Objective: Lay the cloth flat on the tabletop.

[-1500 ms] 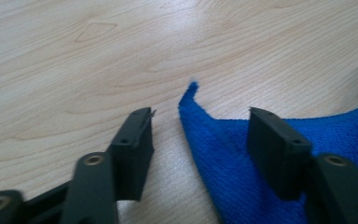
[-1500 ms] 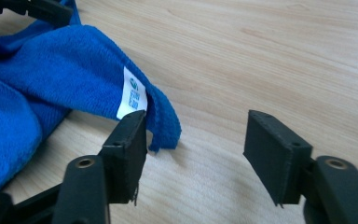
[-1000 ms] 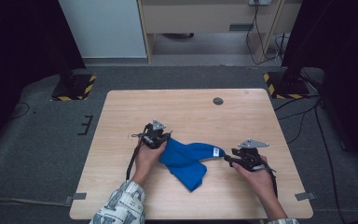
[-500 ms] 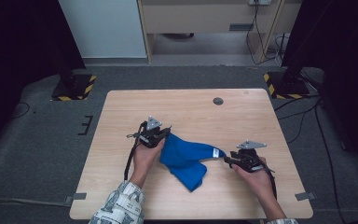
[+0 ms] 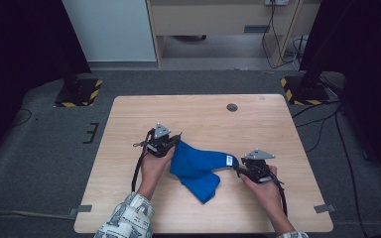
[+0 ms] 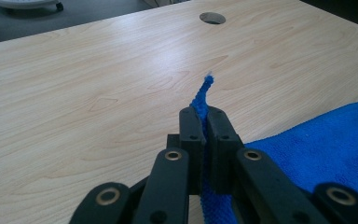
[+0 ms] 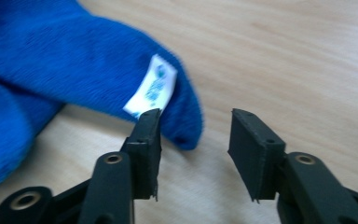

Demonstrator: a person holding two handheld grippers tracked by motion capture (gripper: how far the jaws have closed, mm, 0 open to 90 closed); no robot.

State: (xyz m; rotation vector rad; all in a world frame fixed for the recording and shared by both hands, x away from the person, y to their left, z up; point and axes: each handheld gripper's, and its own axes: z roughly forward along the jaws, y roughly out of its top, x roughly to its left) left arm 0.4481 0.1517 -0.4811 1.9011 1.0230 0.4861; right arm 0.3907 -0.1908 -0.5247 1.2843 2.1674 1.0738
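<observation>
High view count: one blue cloth (image 5: 197,167), two claws, one worktop (image 5: 129,124).
Right claw (image 5: 244,167): jaws spread, released, just beside cloth's tagged corner.
Left claw (image 5: 171,143): clenched on cloth's other corner.
Cloth: mid-worktop, long axis running claw to claw, folded flap pointing toward person.
White label (image 7: 150,87): one.

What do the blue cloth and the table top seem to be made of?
The blue cloth looks like soft microfibre or terry: a fuzzy, matte, looped pile, limp where the left tool pinches its edge. The table top looks like pale wood or a wood-print laminate: grain lines, smooth, slight sheen. Which one, I cannot tell.
</observation>
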